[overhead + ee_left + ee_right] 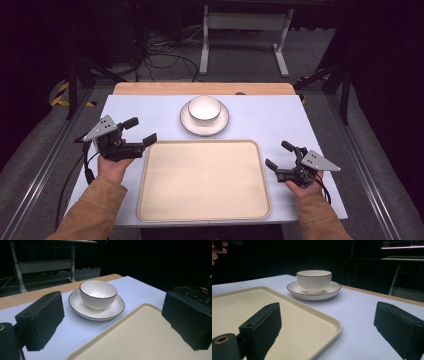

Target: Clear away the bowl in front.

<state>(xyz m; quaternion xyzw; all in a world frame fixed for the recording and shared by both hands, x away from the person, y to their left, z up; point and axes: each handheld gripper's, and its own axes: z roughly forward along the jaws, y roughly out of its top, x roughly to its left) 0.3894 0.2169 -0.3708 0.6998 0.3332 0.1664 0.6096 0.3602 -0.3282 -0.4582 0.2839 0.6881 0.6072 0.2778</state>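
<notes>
Left gripper (140, 131): fingers spread wide, holding nothing, beside tray (204, 215). Right gripper (279, 155): fingers likewise wide, empty. Bowl (204, 108) sits on saucer (188, 123), beyond tray on table (280, 115).

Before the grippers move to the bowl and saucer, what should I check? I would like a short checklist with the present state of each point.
1. Left gripper open: ok.
2. Right gripper open: ok.
3. Bowl sits upright on the saucer: ok.
4. Tray empty, ready to receive: ok.
5. Both grippers apart from the dishes: ok.
6. Bowl empty inside: ok; the left gripper view shows a bare interior.
</notes>
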